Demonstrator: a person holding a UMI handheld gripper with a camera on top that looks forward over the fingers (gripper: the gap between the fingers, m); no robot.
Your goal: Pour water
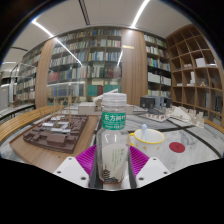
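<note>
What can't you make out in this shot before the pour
Gripper view only:
- Bottle base: hidden behind the gripper body.
- Whether both fingers press on the bottle: its body covers the contact.
- Bottle label text: too small to read.
- Water level: the label covers it.
- Cup contents: too small to tell.
- Red-lidded container: contents too small to tell.
- Dark tray items: too small to identify.

The clear plastic water bottle [113, 140] wears a green label with white characters and a pale cap. Magenta pads [87, 157] flank the bottle. Right of the bottle sits a yellow-rimmed round dish [149, 137], then a red-centred clear container [177, 148].
</note>
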